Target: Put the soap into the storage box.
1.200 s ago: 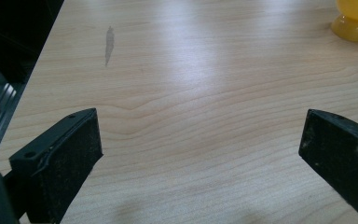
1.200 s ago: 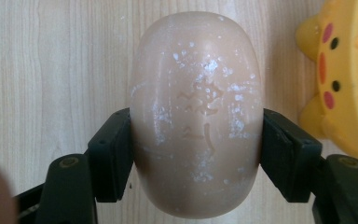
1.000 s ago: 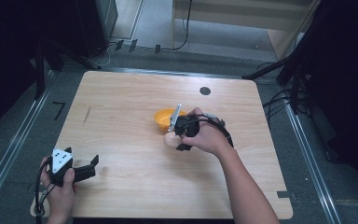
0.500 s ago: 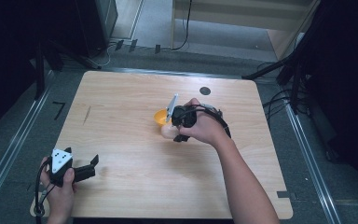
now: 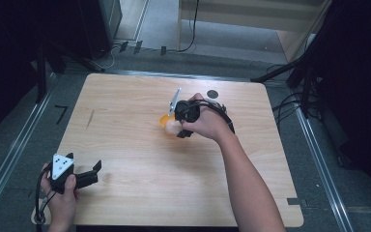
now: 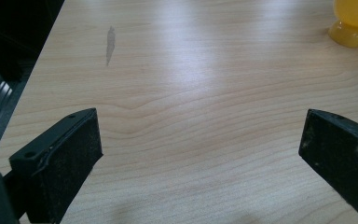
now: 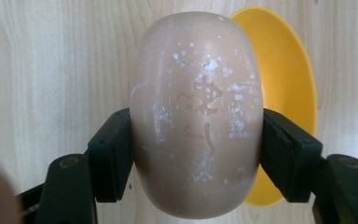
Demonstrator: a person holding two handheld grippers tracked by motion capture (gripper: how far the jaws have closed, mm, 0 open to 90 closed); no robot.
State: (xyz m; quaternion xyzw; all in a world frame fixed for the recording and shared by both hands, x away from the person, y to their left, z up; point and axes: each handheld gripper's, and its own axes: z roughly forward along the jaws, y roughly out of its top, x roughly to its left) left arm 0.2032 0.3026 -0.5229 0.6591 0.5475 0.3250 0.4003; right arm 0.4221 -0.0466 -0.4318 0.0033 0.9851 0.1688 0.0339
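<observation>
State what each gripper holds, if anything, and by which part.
Right gripper clamps the tan egg across its middle, pads on opposite sides. Left gripper holds nothing.

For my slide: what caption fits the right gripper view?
Right tool pinching a tan egg above a yellow cup.

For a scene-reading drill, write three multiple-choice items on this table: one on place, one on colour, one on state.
1. Where does the left tool sit?
A. near corner of the table
B. over the cup
C. off the table

2. What colour is the egg cup?
A. blue
B. yellow
C. white

3. What is the state of the right tool?
A. wide open, nothing held
B. shut on the egg
C. shut on the cup

Key: 1 A, the high view shows it low at the left corner; 2 B, the cup shows yellow behind the egg; 3 B, both pads press the egg's sides.
</observation>
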